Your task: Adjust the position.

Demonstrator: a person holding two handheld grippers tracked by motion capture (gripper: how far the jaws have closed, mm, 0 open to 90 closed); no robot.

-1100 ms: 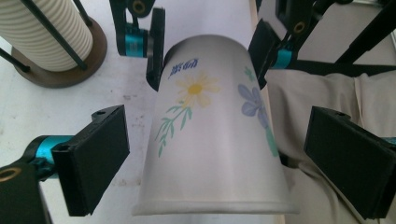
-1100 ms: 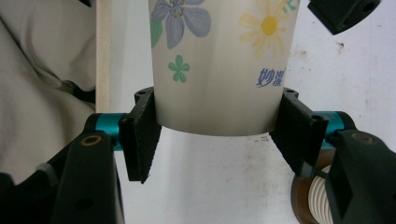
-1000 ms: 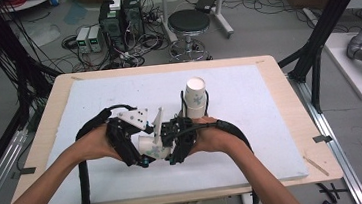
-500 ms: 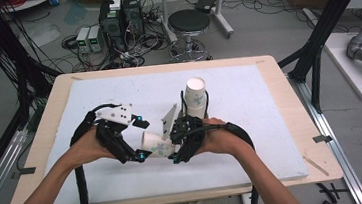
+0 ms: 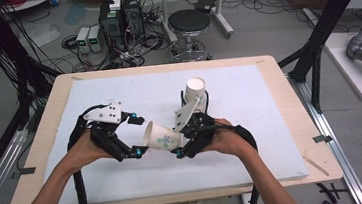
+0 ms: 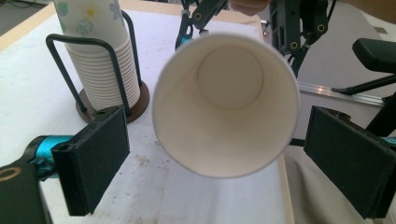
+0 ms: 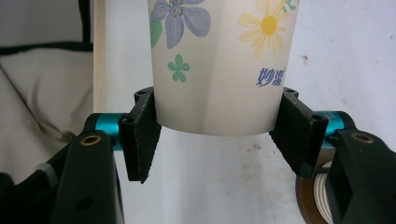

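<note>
Pulling apart since a second ago: left gripper [image 5: 137, 135] drawing away leftward from the right gripper [image 5: 179, 141], jaws now spread wide and standing clear on either side of the paper cup [image 5: 163, 137] without touching its rim, as seen in the left gripper view [image 6: 225, 103]. Right gripper [image 7: 218, 140] clamping the cup [image 7: 223, 65] at its base end, pads pressed against both sides of the flowered wall. Holding the cup on its side, lifted above the white table mat [image 5: 268, 93], mouth pointing toward the left gripper. Standing behind on the mat, the stack of cups [image 5: 195, 93] in its wire holder [image 6: 112, 100], untouched. Judging from this: looking like a handover just finished, the single cup now resting with the right gripper alone, ready for carrying or setting upright somewhere on the mat.
</note>
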